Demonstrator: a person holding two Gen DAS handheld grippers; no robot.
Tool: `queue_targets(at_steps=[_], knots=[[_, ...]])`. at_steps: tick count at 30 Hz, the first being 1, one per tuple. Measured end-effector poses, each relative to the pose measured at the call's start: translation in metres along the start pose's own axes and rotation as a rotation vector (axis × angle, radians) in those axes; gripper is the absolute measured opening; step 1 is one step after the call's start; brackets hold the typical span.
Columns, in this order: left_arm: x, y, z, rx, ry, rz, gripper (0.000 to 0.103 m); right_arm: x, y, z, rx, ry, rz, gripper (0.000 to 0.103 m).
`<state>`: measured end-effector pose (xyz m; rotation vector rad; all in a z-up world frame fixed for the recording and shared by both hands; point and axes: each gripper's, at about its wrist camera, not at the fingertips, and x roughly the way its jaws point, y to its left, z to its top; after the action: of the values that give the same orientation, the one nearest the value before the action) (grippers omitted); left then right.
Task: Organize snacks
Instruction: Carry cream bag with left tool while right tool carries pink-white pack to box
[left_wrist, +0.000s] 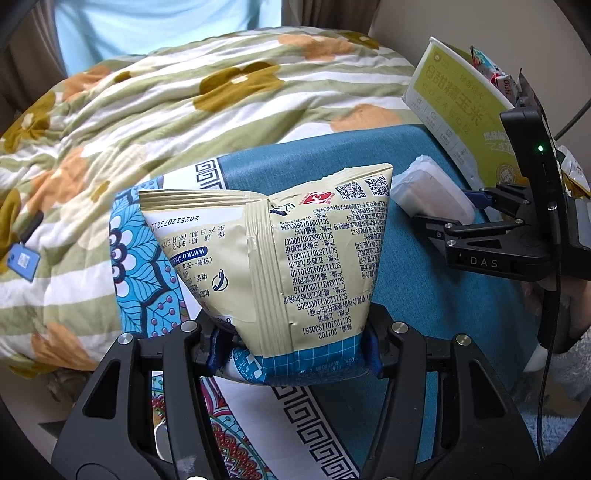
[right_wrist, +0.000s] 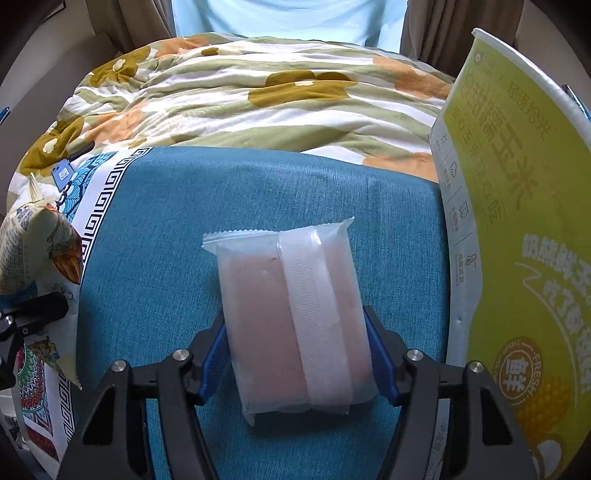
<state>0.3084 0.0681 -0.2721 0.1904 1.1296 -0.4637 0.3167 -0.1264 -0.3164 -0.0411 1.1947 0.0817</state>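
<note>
My left gripper (left_wrist: 295, 347) is shut on a beige and blue snack bag (left_wrist: 280, 258) with its printed back facing me, held above the teal cloth (left_wrist: 424, 314). My right gripper (right_wrist: 295, 354) is shut on a frosted white packet with a pinkish snack inside (right_wrist: 295, 314). That packet (left_wrist: 428, 192) and the right gripper (left_wrist: 458, 214) also show at the right of the left wrist view. The beige bag also shows at the left edge of the right wrist view (right_wrist: 33, 240).
A yellow-green box (left_wrist: 458, 107) holding several snack packs stands at the right, and also shows in the right wrist view (right_wrist: 517, 221). A flowered quilt (right_wrist: 258, 99) lies beyond the teal cloth (right_wrist: 166, 258). A blue phone (left_wrist: 22, 262) lies on the quilt at the left.
</note>
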Motion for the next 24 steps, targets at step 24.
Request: queue_targets(at_steps=[24], knots=[[-0.161,-0.057,0.03,0.049,-0.237,-0.04,0.053,-0.201,0.011,-0.034,0.193,-0.342,0.039,0.06]])
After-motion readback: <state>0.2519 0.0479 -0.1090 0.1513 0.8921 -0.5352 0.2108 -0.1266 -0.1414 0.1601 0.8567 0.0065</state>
